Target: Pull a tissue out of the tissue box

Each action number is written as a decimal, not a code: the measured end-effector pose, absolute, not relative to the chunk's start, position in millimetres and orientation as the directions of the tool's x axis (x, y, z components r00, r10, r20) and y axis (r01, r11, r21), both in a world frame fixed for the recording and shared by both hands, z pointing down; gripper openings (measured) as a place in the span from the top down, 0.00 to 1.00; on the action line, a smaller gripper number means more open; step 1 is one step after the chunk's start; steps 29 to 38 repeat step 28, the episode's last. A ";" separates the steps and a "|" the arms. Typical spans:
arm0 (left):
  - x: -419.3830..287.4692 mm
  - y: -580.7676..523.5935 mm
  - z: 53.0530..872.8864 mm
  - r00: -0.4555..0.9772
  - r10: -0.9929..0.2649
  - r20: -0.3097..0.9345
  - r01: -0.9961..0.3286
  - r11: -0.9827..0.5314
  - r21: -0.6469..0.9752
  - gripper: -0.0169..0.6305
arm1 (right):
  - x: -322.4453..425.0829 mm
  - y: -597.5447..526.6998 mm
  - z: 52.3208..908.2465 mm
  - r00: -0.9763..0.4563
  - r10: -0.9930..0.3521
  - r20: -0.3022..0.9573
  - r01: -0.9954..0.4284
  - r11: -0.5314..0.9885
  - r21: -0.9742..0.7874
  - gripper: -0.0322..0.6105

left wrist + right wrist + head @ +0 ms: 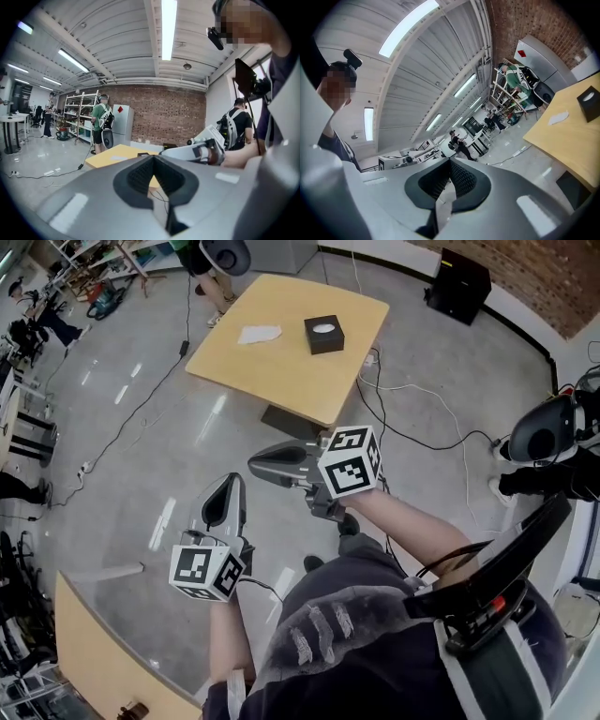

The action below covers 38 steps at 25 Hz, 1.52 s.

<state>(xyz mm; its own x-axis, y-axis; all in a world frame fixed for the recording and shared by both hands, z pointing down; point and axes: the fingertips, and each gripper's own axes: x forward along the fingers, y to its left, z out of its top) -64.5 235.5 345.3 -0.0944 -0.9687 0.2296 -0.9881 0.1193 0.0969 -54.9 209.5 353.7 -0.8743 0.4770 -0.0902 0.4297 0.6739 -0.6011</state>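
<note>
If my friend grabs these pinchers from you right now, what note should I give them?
Left gripper: shut, empty, in the air away from the table.
Right gripper: shut, empty, beside the left one, also off the table.
Tissue box: on the table, white showing in its top opening.
White sheet: probably a tissue, lying flat on the table, left of the box in the head view and apart from it.
Done: likely one tissue is already out.
Left: if another is wanted, walk up and pull it.
</note>
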 end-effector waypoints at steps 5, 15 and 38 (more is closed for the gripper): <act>-63.3 280.0 346.2 -0.081 -0.975 0.209 -0.989 0.104 0.105 0.97 | -51.2 257.9 354.6 -0.883 0.468 -0.038 0.412 0.733 -0.541 0.95; -39.0 312.3 367.0 -0.018 -0.986 0.168 -0.986 0.045 0.161 0.97 | -21.9 301.3 373.5 -0.905 0.426 0.001 0.357 0.760 -0.543 0.95; 39.2 277.5 358.0 -0.004 -0.977 0.213 -0.994 0.028 0.109 0.97 | 52.2 268.9 373.8 -0.905 0.424 -0.011 0.358 0.750 -0.556 0.95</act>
